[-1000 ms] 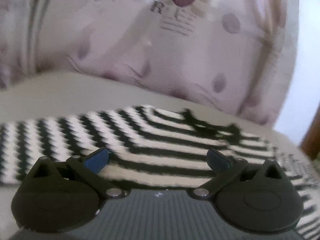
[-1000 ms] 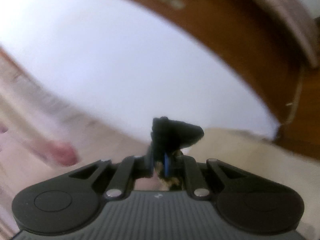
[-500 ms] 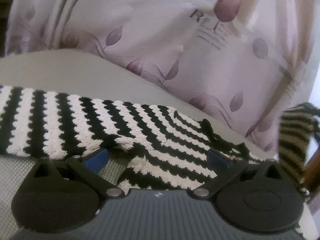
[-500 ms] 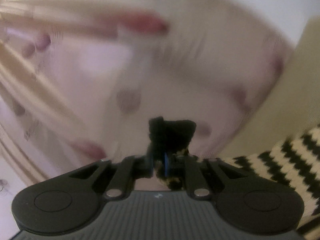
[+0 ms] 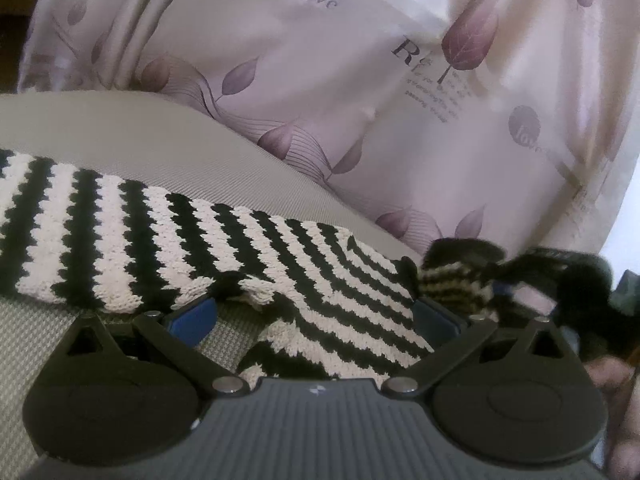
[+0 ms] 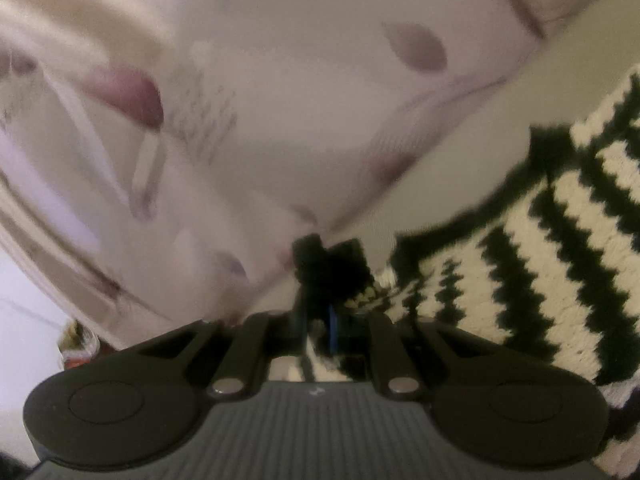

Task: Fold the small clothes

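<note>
Way ahead blocked by printed fabric
Bare grey surface (image 5: 120, 136) is left open beyond the striped knit (image 5: 200, 248); the leaf-print cloth (image 5: 320, 92) stands close behind.

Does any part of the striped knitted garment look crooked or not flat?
Yes. The near edge of the black-and-white striped knitted garment is rumpled and turned under on the grey cushion, and the right gripper lifts one corner.

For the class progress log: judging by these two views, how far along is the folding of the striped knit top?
Done: most of the striped knit top lies spread flat on the grey cushion. In hand: the right gripper, jaws shut, pinches a dark edge and carries it over the top. The left gripper hovers open above the near hem. Left: laying that flap down and making any further folds.
</note>
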Demonstrator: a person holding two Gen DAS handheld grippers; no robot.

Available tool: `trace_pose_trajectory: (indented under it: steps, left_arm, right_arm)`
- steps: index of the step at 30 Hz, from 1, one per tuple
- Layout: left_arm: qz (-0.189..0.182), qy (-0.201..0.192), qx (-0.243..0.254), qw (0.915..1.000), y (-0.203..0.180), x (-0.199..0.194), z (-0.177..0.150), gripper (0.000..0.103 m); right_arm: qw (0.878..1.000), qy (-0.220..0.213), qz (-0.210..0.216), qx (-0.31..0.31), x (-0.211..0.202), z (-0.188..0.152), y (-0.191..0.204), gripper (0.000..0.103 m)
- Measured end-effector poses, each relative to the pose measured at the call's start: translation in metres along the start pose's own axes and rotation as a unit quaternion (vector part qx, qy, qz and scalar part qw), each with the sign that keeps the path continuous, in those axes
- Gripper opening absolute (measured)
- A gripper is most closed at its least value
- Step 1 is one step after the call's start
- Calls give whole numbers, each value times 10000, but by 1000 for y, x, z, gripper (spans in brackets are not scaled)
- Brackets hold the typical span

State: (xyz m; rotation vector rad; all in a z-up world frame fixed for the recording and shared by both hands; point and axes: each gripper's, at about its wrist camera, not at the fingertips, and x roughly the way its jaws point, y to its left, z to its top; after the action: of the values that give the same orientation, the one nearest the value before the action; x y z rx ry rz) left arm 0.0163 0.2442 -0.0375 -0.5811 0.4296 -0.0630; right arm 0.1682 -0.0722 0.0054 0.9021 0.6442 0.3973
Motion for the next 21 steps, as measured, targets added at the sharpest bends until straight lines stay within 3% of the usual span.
trace_pose_trajectory:
  steps: [17,21]
  left_arm:
    - [73,29,-145,9999,0,1,-1,103]
    - [110,69,-180,9998,3,1,0,103]
  right_arm:
    - [9844,1140,-268,-1313,35,-59,16,13]
    - [9814,1364,-62,-1353,39,-62,19,32]
